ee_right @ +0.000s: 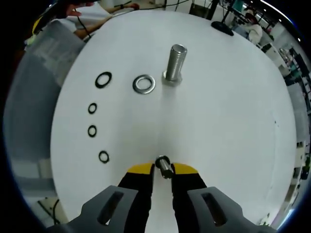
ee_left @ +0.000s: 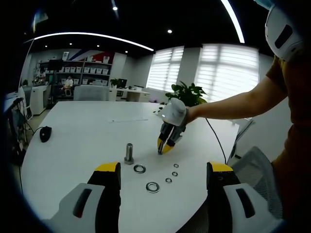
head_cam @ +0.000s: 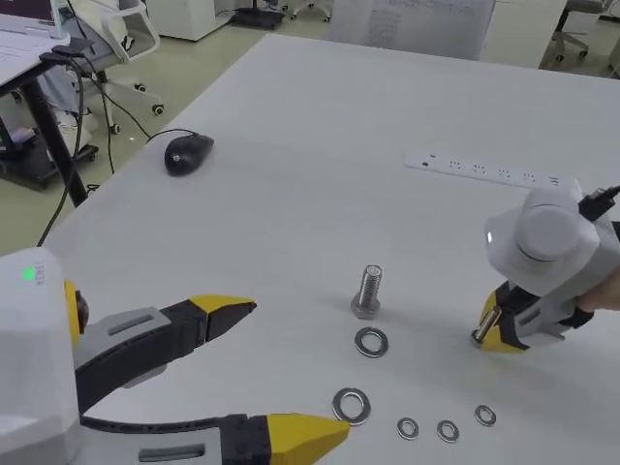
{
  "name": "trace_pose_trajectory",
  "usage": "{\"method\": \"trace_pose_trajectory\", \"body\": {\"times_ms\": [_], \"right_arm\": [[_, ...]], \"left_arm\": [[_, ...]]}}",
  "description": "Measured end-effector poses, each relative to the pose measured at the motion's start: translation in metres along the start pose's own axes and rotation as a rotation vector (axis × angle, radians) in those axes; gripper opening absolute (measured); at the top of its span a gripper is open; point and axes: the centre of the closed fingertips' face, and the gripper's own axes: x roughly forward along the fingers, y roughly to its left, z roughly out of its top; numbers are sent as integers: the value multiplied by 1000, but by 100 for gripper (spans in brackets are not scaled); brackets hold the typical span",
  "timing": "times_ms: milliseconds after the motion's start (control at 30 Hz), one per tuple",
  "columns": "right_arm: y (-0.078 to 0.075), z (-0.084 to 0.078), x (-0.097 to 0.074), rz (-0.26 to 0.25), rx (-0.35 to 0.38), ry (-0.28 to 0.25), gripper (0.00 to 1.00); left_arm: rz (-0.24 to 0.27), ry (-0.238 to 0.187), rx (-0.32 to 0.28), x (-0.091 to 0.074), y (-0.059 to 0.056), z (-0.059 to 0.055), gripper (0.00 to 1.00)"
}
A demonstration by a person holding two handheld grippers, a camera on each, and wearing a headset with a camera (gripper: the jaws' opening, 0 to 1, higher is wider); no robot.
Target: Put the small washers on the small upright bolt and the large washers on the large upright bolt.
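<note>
Clamping the small bolt (ee_right: pixel 162 164), right gripper (ee_right: pixel 163 171); left gripper (ee_left: pixel 164 169) spread wide, empty.

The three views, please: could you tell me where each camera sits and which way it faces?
Head view: on the person's head, looking down at the white table; the open left gripper shows near, the right gripper shut on the small bolt.
Left gripper view: on the left gripper, facing across the table toward the right gripper and the person's arm; own jaws below.
Right gripper view: on the right gripper, looking down at the table past its own jaws.
Shared: all three show the large bolt and the washers.
</note>
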Motion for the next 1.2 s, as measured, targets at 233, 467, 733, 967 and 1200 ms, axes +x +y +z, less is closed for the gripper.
{"method": "trace_pose_trajectory", "body": {"times_ms": [233, 467, 733, 967, 1200], "right_arm": [[-1, -4, -6, -14, 14, -5, 17], [3, -10, -15, -30, 37, -8, 17], [21, -11, -17, -21, 47, -12, 17], [40, -4, -16, 14, 44, -32, 17], [66, 2, -4, 68, 35, -43, 17]], "left_arm": [[2, -3, 5, 0, -1, 1, 72], [-1, -5, 16, -1, -5, 3, 72], [-3, -16, 26, -5, -11, 6, 72], [-7, -21, 36, -8, -17, 7, 72], [-16, -25, 48, -8, -24, 10, 72]]}}
